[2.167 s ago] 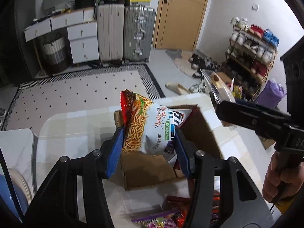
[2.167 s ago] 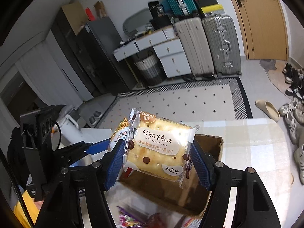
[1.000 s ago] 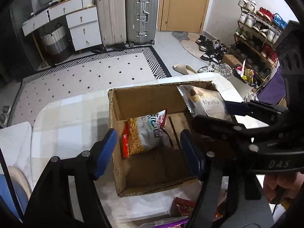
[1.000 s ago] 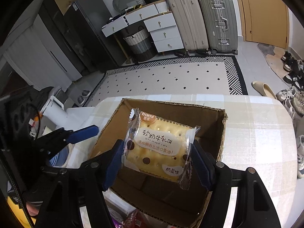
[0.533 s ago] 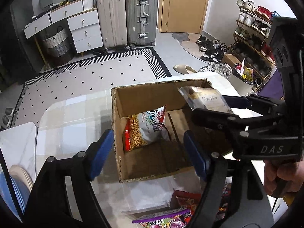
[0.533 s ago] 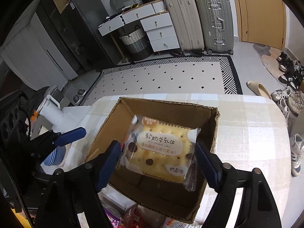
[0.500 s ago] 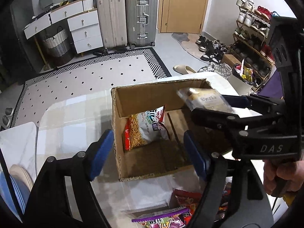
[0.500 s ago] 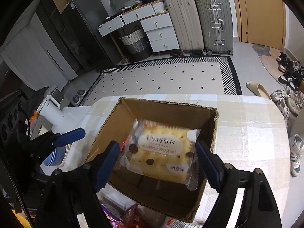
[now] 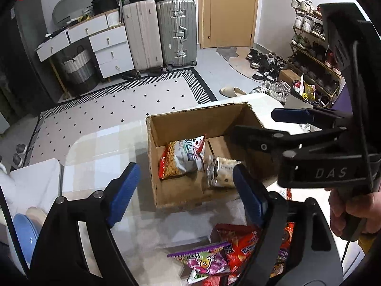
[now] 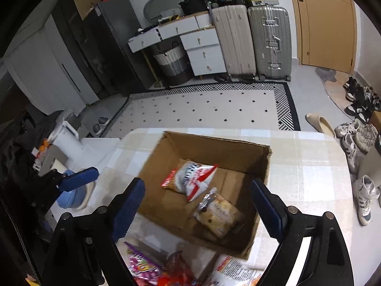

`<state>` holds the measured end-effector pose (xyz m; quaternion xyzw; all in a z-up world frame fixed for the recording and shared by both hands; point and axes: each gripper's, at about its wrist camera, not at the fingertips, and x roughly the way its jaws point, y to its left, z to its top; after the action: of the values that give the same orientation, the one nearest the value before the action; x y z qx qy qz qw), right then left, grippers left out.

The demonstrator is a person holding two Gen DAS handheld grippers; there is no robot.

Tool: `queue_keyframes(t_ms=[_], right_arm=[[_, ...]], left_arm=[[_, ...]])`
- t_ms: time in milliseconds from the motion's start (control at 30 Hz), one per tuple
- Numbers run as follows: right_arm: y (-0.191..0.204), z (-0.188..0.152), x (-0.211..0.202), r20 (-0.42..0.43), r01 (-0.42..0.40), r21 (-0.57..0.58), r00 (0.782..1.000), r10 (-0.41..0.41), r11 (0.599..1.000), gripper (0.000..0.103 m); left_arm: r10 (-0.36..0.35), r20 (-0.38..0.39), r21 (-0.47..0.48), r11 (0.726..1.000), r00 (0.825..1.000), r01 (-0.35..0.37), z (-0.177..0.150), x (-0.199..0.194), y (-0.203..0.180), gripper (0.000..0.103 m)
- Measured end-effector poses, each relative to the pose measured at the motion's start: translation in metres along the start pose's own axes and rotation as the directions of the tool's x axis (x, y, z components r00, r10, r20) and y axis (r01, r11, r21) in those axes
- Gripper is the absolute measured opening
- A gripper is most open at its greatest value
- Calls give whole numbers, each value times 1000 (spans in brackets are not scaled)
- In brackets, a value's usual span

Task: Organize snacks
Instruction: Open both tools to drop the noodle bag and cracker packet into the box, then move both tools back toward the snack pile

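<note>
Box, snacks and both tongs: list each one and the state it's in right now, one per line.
Box: open-topped, upright on the table, two packs inside.
Noodle pack: lying in the box.
Cracker pack: lying in the box, beside the noodle pack.
Snack pile: on the table, outside the box.
Left tongs: open, empty.
Right tongs: open, empty, above the box.

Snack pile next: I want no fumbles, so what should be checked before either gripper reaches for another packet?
1. Left gripper open with nothing in it: ok.
2. Right gripper open with nothing in it: ok.
3. Noodle snack bag and cracker packet lying inside the cardboard box: ok.
4. Room left on the box floor: ok, bare cardboard shows near the front wall.
5. Snack pile in front of the box in view: ok.
6. Which packet lies loose on top: cannot tell, the gripper bodies cover part of the pile.
</note>
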<state>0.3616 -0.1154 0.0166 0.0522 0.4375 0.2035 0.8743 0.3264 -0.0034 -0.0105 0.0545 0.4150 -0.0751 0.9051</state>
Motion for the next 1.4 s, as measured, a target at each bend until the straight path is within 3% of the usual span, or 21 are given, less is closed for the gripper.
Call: queue_keyframes(t_ms=[333, 467, 700, 800, 900, 1033, 1200, 1267, 1400], right_arm=[[27, -11, -76, 89, -23, -30, 996, 25, 999, 91], [44, -27, -117, 166, 18, -104, 986, -1, 994, 95], [61, -82, -198, 311, -29, -131, 948, 69, 991, 100], [65, -103, -227, 349, -53, -137, 932, 98, 989, 102], [72, -126, -255, 395, -39, -159, 913, 100, 986, 102], [78, -161, -283, 464, 10, -205, 882, 88, 979, 102], [81, -204, -289, 515, 50, -221, 854, 73, 974, 102], [77, -218, -284, 508, 50, -206, 859, 64, 977, 102], [65, -247, -266, 474, 31, -166, 879, 52, 986, 102]], left_arm=[[25, 56, -25, 999, 998, -23, -16, -75, -3, 80], [37, 115, -44, 999, 993, -32, -28, -119, -9, 80], [75, 298, -76, 996, 951, -55, -79, -214, -35, 88], [84, 356, -75, 995, 931, -61, -103, -250, -48, 102], [94, 416, -78, 995, 904, -67, -126, -283, -57, 102], [104, 448, -85, 994, 888, -73, -156, -316, -65, 102], [137, 483, -117, 989, 865, -91, -194, -332, -64, 102], [145, 487, -138, 987, 861, -88, -211, -330, -59, 102], [166, 461, -167, 981, 872, -99, -238, -309, -47, 102]])
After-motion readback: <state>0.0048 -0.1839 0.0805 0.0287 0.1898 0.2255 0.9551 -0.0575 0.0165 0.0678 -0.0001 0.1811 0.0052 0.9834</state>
